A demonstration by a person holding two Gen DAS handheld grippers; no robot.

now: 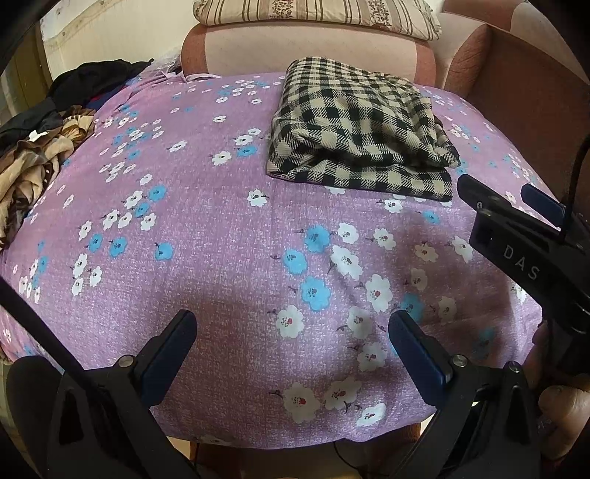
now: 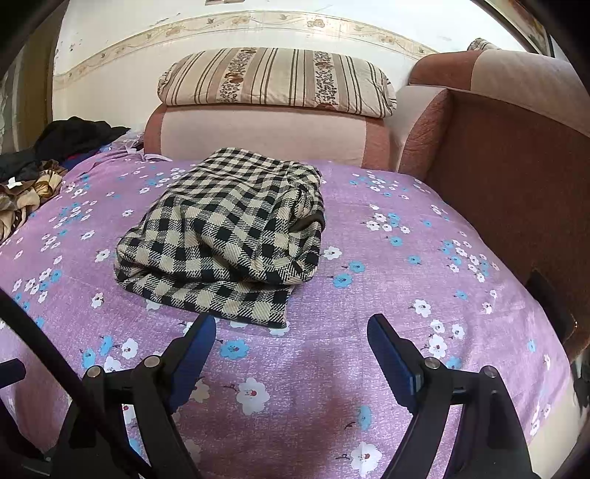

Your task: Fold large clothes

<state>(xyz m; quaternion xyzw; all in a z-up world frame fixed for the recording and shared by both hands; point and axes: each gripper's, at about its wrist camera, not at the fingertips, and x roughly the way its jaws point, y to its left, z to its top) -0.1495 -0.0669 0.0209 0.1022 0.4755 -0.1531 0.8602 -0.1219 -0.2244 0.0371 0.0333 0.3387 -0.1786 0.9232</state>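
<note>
- On the bed (image 2: pixel 368 368), the checked garment (image 2: pixel 228 235) lies folded, far of both claws.
- Left claw (image 1: pixel 293 342) and right claw (image 2: pixel 291 346) hover wide open, empty.
- Best next: fetch from the left pile (image 1: pixel 33 162).

The heap of clothes (image 1: pixel 40 147) runs off the left edge in both views, so its full extent cannot be told. The pillow (image 1: pixel 317 14) is cut by the top edge in the left wrist view. The armchair (image 2: pixel 509 154) runs out past the right edge. The checked garment (image 2: pixel 228 235) is folded over itself, hiding its inner layers and what kind of garment it is.
</note>
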